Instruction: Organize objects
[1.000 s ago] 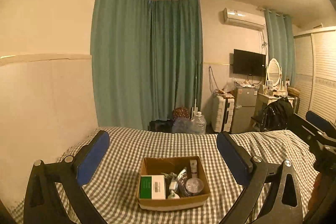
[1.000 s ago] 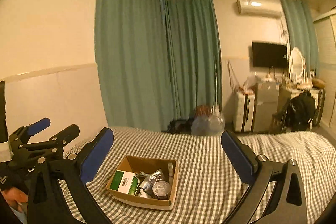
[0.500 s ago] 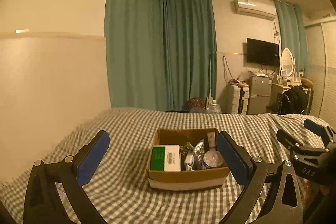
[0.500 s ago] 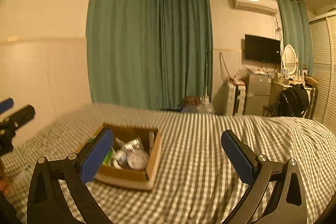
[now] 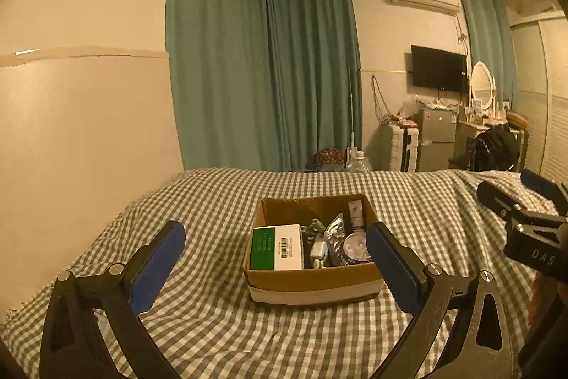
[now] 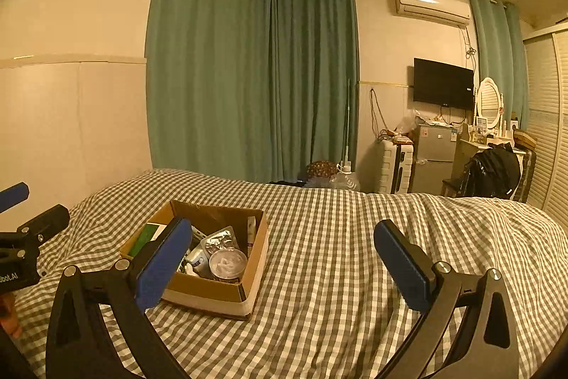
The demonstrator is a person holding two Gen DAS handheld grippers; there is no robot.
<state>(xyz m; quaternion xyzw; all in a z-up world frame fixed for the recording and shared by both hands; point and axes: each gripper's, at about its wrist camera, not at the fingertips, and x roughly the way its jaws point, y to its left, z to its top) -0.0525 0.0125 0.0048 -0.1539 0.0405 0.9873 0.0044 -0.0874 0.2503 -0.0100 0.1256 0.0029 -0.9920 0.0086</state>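
Note:
An open cardboard box sits on a checked bedspread. It holds a green and white carton, a foil blister pack, a round tub, a tube and small items. My left gripper is open and empty, just in front of the box. My right gripper is open and empty, to the right of the box, its left finger overlapping the box. The tub and blister pack show there too.
The bedspread stretches right of the box. A cream wall runs along the bed's left side. Green curtains, a fridge, a TV and a dressing table stand beyond the bed. The other gripper shows at each view's edge.
Both grippers have come lower and closer to the box, which now looks larger. The right gripper has shifted so the box sits behind its left finger. Both stay open.

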